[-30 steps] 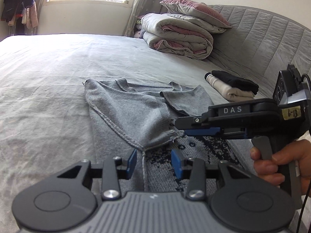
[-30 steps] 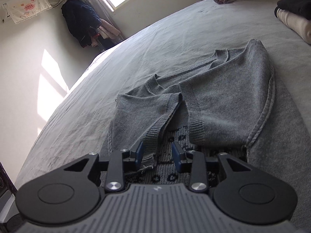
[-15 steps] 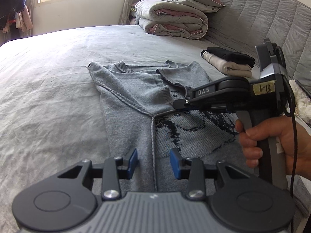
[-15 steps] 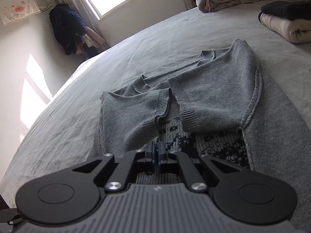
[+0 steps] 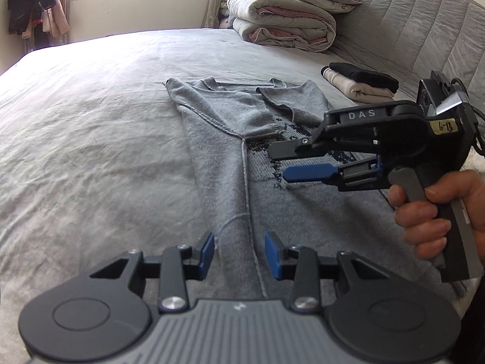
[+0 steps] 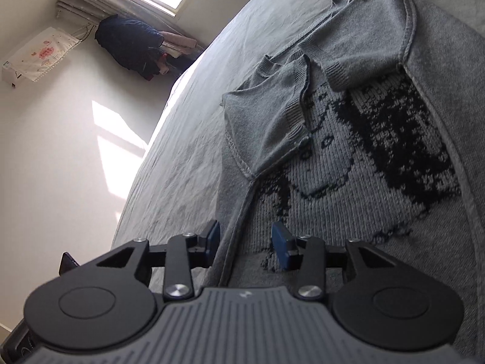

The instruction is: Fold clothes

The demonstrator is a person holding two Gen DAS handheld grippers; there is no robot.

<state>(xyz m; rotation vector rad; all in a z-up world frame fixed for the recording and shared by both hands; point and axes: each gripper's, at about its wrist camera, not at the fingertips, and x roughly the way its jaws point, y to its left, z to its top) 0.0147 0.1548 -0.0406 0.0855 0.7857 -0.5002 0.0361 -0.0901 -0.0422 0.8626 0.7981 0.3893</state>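
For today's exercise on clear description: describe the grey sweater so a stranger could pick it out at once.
Start at the bed with its grey sheet. The sweater lies flat mid-bed, both sleeves folded in. Unlike the folded pile near the headboard, it is spread out and shows a black knitted pattern.

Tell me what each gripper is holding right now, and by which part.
Nothing is held. The left gripper stands open over the grey sweater; the right gripper is opening, with nothing between its fingers.
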